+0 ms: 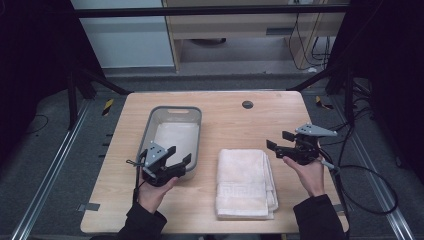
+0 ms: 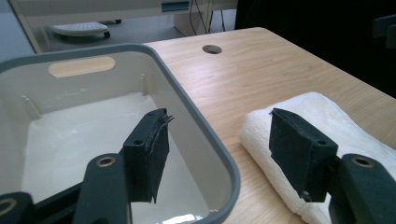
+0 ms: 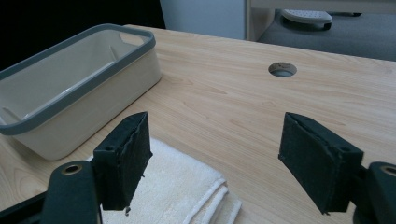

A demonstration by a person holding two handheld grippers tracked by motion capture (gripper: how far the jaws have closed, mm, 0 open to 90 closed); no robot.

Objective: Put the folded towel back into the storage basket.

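Grippers (image 1: 181,156) (image 1: 280,140) flank towel (image 1: 243,181), basin (image 1: 150,125).

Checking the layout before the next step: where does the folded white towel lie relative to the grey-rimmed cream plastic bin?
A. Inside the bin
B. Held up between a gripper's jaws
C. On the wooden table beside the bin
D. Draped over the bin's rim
C: the folded white towel lies flat on the wooden table, apart from the grey-rimmed cream plastic bin, which holds nothing.
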